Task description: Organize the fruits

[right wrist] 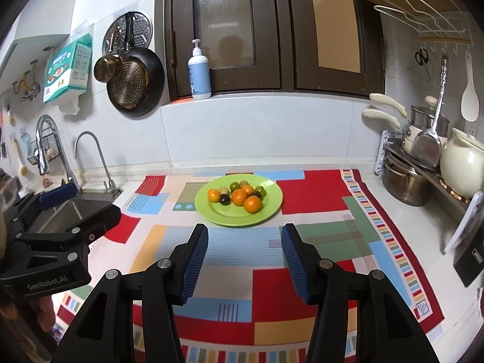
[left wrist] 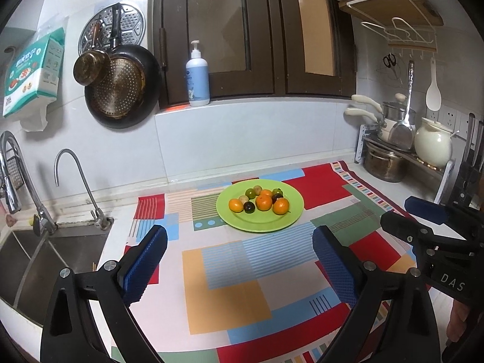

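A green plate (left wrist: 260, 224) sits on the patterned cloth and holds several small fruits: oranges (left wrist: 263, 202), green ones (left wrist: 250, 193) and dark ones (left wrist: 249, 207). The plate also shows in the right wrist view (right wrist: 211, 211), with the oranges (right wrist: 252, 204) on it. My left gripper (left wrist: 240, 252) is open and empty, hovering over the cloth short of the plate. My right gripper (right wrist: 244, 246) is open and empty, just short of the plate's near rim. It also shows in the left wrist view (left wrist: 414, 217) at the right edge. The left gripper appears in the right wrist view (right wrist: 78, 205) at the left.
A patterned cloth (left wrist: 230, 287) covers the counter. A sink (left wrist: 45, 260) with two taps lies to the left. Pots and a white jar (left wrist: 432, 146) stand on a rack at the right. A soap bottle (left wrist: 197, 75) stands on the sill; pans (left wrist: 121, 87) hang on the wall.
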